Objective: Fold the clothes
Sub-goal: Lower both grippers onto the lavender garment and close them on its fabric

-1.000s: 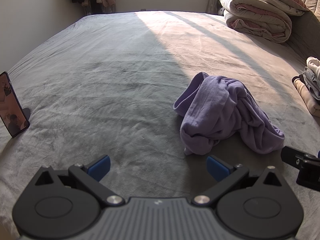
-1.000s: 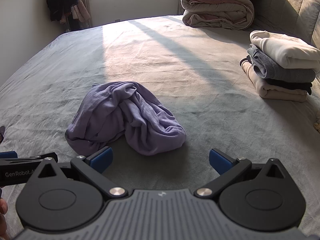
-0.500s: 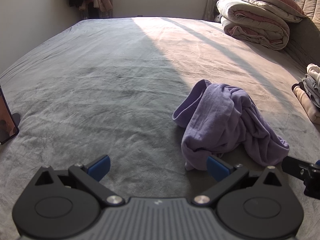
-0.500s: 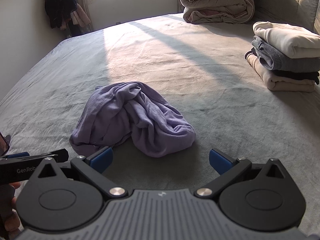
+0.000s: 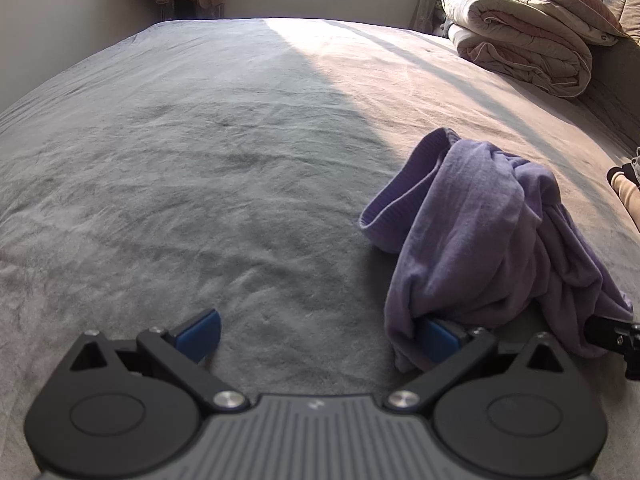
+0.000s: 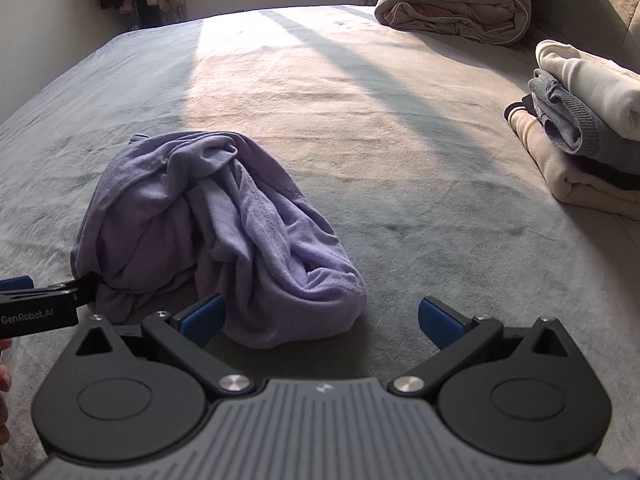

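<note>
On the black side of the left gripper (image 6: 38,312), seen at the left edge of the right wrist view, the white words "GenRobot.AI" can be read; no other writing is seen. Near the front of the grey bed cover (image 5: 208,168) a purple garment (image 5: 492,232) is lying in a crumpled heap, with many deep creases, a ribbed hem turned up at its far left side and a stitched seam running over its right half, which is seen best in the right wrist view (image 6: 224,224). The jaws of the left gripper (image 5: 318,336) are spread wide and nothing is grasped; the right blue pad (image 5: 438,338) is pushed against the lower left edge of the garment, and the left pad stands apart over the bare cover. The jaws of the right gripper (image 6: 322,316) are also spread wide and hold nothing; the left blue pad (image 6: 204,316) is touching the near edge of the heap. A stack of folded clothes (image 6: 588,128) is placed at the right side of the bed, well apart from the garment, and a folded quilt (image 6: 452,0) is laid at the far right corner. Half of the cover is lit by sunlight.
</note>
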The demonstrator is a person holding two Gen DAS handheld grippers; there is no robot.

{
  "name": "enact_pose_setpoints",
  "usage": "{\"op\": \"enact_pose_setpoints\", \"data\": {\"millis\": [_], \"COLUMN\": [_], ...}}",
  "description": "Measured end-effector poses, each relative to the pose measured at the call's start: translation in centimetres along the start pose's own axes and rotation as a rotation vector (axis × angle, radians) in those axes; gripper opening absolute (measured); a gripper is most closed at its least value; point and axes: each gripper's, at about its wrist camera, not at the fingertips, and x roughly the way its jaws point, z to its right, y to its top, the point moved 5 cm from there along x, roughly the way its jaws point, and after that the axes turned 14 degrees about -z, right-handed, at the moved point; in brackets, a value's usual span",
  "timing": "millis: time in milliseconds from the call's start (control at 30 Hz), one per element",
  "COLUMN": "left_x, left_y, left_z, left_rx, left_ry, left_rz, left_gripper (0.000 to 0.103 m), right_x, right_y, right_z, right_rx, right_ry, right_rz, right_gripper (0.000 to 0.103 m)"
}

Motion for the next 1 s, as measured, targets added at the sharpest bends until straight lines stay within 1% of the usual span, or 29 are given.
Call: {"op": "enact_pose_setpoints", "data": {"millis": [133,400,467,500,533,633,700,767,800,867,900,933,967,1000], "left_x": [0.2,-0.2,-0.5,-0.8,-1.2,-2.3,-2.5,-1.9,-1.6,-0.9,-0.6,-0.5,-0.7,-1.0], "left_y": [-0.2,-0.3,0.0,0.3,0.5,1.4,1.7,1.9,1.9,1.9,1.8,1.6,1.6,1.5], "left_z": [0.2,-0.6,-0.9,-1.1,-1.3,-1.6,-1.3,-0.7,-0.5,0.0,0.2,0.3,0.4,0.5], "left_rx": [0.047,0.036,0.023,0.009,-0.006,-0.056,-0.065,-0.068,-0.074,-0.088,-0.094,-0.1,-0.099,-0.097], "left_ry": [0.003,-0.051,-0.073,-0.106,-0.142,-0.242,-0.308,-0.366,-0.394,-0.445,-0.467,-0.501,-0.522,-0.539], "left_rz": [0.026,0.037,0.022,0.029,0.04,0.08,0.103,0.094,0.086,0.066,0.058,0.055,0.066,0.079], "left_gripper": [0.103,0.103,0.102,0.102,0.099,0.088,0.085,0.072,0.068,0.046,0.04,0.022,0.011,0.011], "right_x": [1.7,2.0,1.9,1.7,1.4,0.0,-0.8,-1.4,-1.7,-2.0,-2.2,-2.3,-2.5,-2.7], "right_y": [0.3,0.5,0.6,0.6,0.6,0.6,0.6,0.5,0.5,0.8,0.8,0.8,0.9,1.0], "right_z": [0.3,0.3,0.3,0.3,0.2,-0.4,-0.9,-1.2,-1.3,-1.4,-1.4,-1.4,-1.3,-1.3], "right_rx": [-0.009,-0.016,-0.016,-0.015,-0.015,-0.027,-0.04,-0.041,-0.041,-0.037,-0.033,-0.028,-0.021,-0.013], "right_ry": [-0.033,-0.021,-0.021,-0.023,-0.019,0.026,0.054,0.077,0.088,0.118,0.129,0.139,0.152,0.168], "right_rz": [-0.03,-0.062,-0.066,-0.064,-0.059,-0.02,0.006,0.029,0.036,0.054,0.06,0.065,0.069,0.075], "right_gripper": [0.103,0.103,0.103,0.103,0.103,0.099,0.098,0.091,0.089,0.081,0.08,0.078,0.076,0.075]}}
